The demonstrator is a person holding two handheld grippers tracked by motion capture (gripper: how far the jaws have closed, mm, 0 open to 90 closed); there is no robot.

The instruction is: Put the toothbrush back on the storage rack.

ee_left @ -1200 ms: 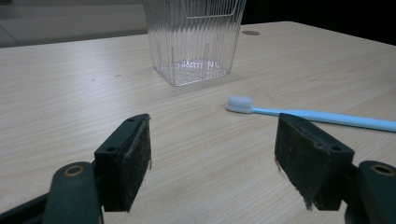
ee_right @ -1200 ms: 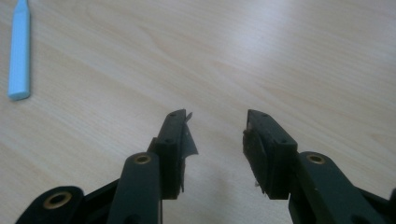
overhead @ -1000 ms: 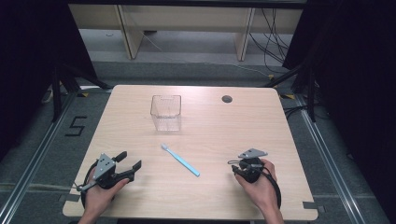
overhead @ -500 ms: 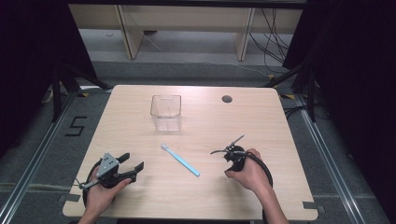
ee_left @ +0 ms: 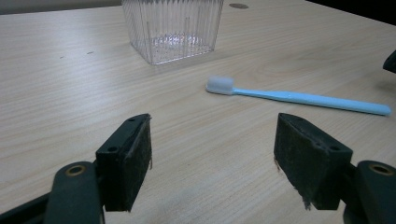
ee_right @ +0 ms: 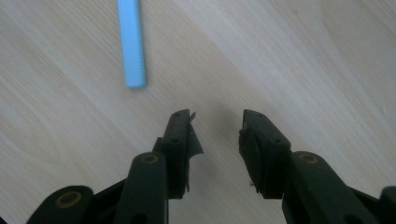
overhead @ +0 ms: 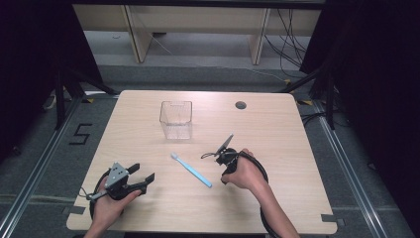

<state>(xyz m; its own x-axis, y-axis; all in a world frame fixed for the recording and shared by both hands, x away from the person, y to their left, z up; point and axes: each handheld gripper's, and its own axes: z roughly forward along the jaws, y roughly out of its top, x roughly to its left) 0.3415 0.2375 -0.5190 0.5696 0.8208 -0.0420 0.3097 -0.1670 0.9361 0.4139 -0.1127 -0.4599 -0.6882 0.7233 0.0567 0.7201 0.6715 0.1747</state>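
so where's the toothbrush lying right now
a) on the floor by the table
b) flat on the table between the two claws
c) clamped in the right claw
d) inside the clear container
b: the toothbrush lies flat on the table, short of the clear container, with the left claw to one side and the right claw to the other, neither touching it.

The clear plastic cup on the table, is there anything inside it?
The clear cup looks empty: its ribbed walls show bare table through them. The toothbrush lies on the table nearer the person, outside the cup.
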